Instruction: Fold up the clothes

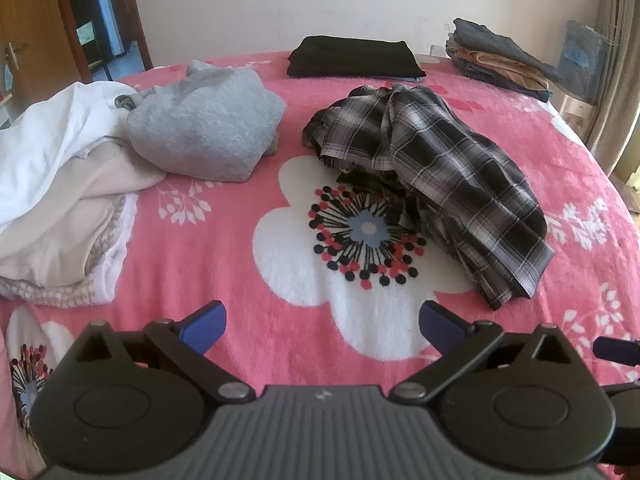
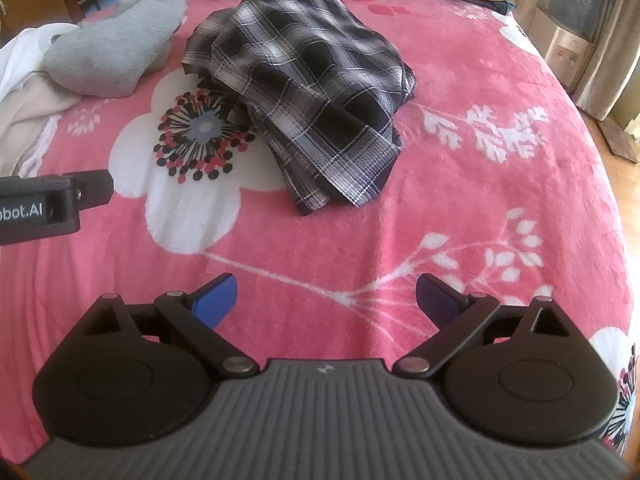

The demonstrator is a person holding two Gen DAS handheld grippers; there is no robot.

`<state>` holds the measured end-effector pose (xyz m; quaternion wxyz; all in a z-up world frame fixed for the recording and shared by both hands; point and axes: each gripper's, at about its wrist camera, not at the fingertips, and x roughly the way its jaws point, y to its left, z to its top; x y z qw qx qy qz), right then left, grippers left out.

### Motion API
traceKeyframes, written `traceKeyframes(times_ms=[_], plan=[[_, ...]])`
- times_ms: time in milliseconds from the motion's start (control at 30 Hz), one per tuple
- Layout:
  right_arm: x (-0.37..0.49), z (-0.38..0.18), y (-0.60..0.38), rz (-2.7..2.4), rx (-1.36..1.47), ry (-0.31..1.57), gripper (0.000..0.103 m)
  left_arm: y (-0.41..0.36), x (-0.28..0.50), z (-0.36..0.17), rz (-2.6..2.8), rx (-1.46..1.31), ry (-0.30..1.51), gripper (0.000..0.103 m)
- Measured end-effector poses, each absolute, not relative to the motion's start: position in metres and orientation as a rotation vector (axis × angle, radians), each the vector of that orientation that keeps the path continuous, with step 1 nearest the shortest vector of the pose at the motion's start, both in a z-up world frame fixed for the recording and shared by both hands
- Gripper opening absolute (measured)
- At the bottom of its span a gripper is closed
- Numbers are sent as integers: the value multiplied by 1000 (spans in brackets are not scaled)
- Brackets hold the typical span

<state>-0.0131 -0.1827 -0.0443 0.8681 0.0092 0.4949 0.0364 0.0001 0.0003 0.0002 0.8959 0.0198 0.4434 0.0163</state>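
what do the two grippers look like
Both match: a ribbed dark grey body with a small logo, two round black housings, and black linkage arms with silver pivot pins ending in blue pads. That goes for the left gripper and the right gripper. The left one's black side carries white lettering ending "bot.AI".

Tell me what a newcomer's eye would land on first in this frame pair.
Most likely the crumpled black-and-white plaid shirt, heaped mid-bed on the bright pink floral blanket, partly covering its big white flower. Left of it lie a grey sweatshirt and a white and cream pile, unfolded; folded stacks sit at the far edge. Both grippers, left and right, hover open and empty.
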Motion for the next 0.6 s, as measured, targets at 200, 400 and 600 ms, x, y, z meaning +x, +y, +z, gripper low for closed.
traceKeyframes(times_ms=[200, 400, 600], plan=[[-12, -43, -183, 61, 9, 1028, 96, 2, 0, 1, -5, 32, 928, 103], [-13, -40, -183, 42, 4, 1017, 96, 1, -1, 0, 11, 28, 920, 102], [-13, -39, -183, 33, 0, 1012, 96, 1, -1, 1, 55, 45, 896, 103]])
